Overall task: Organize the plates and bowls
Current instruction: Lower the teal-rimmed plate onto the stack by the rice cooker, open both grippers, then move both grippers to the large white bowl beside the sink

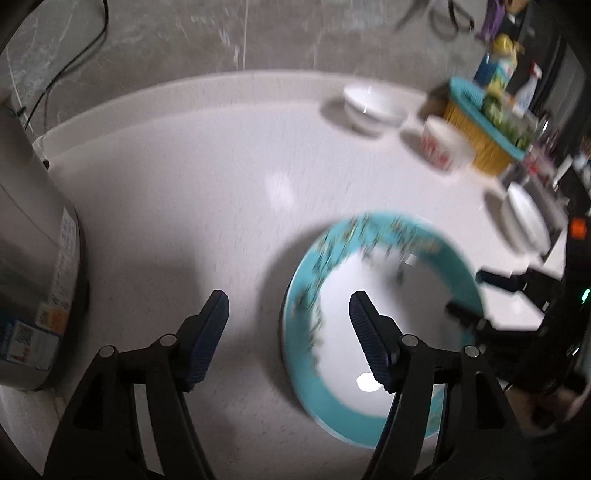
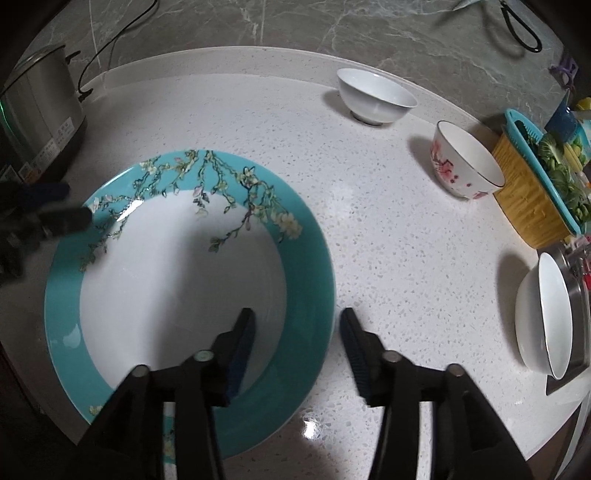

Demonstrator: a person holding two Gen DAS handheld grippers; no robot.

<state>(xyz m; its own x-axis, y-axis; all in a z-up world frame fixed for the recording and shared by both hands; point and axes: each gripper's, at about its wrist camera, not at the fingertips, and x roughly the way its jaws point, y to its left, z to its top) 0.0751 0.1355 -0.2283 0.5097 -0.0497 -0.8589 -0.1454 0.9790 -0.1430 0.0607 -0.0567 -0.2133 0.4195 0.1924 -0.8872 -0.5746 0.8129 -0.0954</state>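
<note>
Right gripper [image 2: 297, 325] agape astride teal plate [image 2: 306, 266] rim; left gripper [image 1: 289, 321] likewise agape

A glossy glazed ceramic plate with teal rim and blossom-branch print [image 2: 192, 280] catches light on a polished, white speckled stone countertop [image 2: 388, 258]. Behind it, a smooth grey veined marble-look wall [image 2: 332, 26]. A plain white glazed bowl [image 2: 375, 96] and a pink-flowered glazed bowl [image 2: 465, 166] shine; the brushed-metal cooker [image 2: 37, 110] looks satin, the yellow-and-teal plastic basket [image 2: 532, 199] ribbed.
</note>
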